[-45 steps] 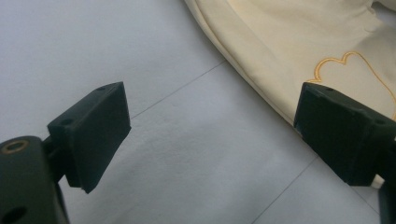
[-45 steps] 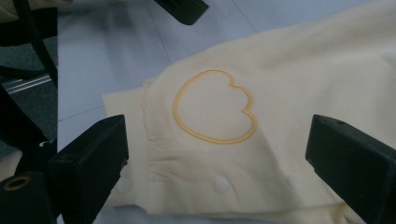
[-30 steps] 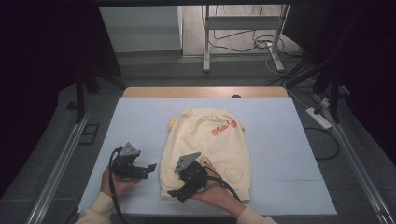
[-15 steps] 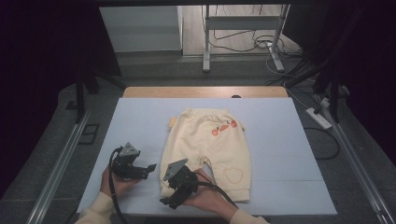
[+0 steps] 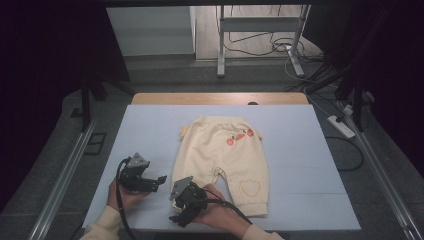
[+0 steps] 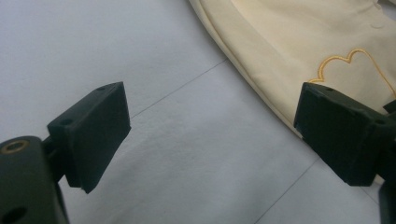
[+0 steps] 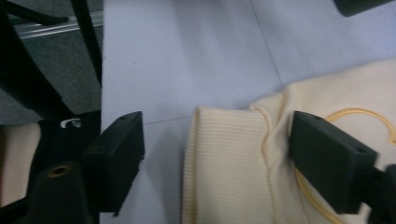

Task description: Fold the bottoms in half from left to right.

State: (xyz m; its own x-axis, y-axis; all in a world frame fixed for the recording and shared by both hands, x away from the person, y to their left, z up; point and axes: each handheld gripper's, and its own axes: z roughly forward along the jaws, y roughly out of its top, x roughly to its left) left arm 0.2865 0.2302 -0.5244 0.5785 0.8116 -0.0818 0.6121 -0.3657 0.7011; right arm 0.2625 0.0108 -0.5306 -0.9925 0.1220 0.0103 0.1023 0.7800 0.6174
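A pale blue mat covers the table. Cream trousers lie flat on it near the middle, waist away from the person, legs toward them. The right gripper sits at the near end of the trouser leg on the person's left; its jaws have just been closing, yet are apart, with the ribbed cuff between them and unpressed. The left gripper hovers over bare mat just beside that leg, jaws wide apart and empty.
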